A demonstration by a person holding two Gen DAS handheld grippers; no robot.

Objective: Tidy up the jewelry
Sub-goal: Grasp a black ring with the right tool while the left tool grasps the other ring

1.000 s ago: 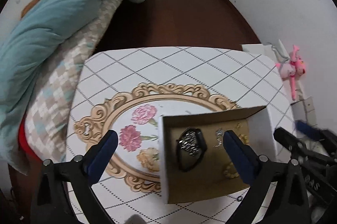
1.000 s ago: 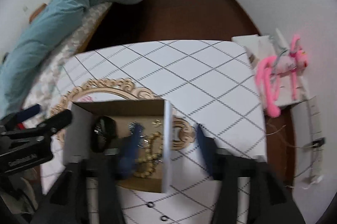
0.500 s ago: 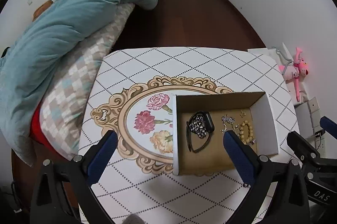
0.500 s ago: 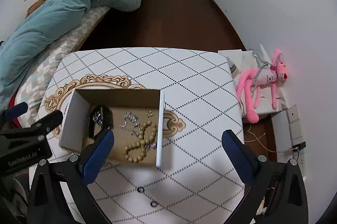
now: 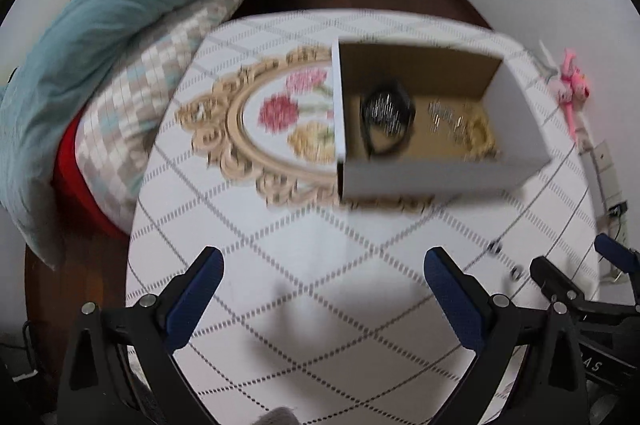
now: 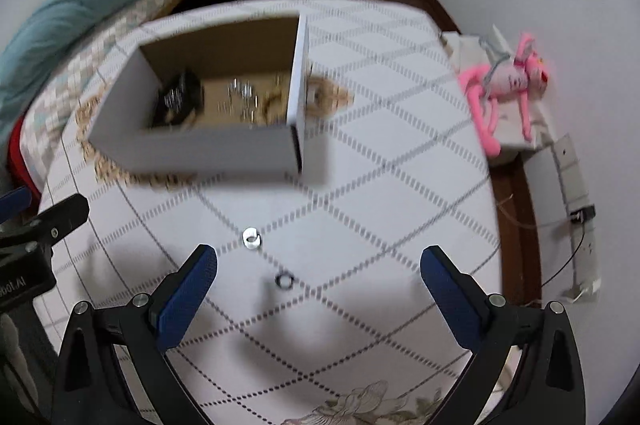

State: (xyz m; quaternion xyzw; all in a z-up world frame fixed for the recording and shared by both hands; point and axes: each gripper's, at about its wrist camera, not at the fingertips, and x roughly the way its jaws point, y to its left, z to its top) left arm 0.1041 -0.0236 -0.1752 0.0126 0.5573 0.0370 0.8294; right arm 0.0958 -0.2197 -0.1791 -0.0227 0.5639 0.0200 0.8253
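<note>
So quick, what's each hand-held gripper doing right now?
Left hand-held gripper: open, holding nothing.
Right hand-held gripper: open, holding nothing.

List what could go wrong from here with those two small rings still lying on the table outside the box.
1. The two rings are tiny and lie flat on the tablecloth; the wide-open right claw may pinch badly or flick one away.
2. A flicked ring might roll off the table edge.
3. The cardboard box looks light; a nudge while dropping a ring in might shift it.
</note>
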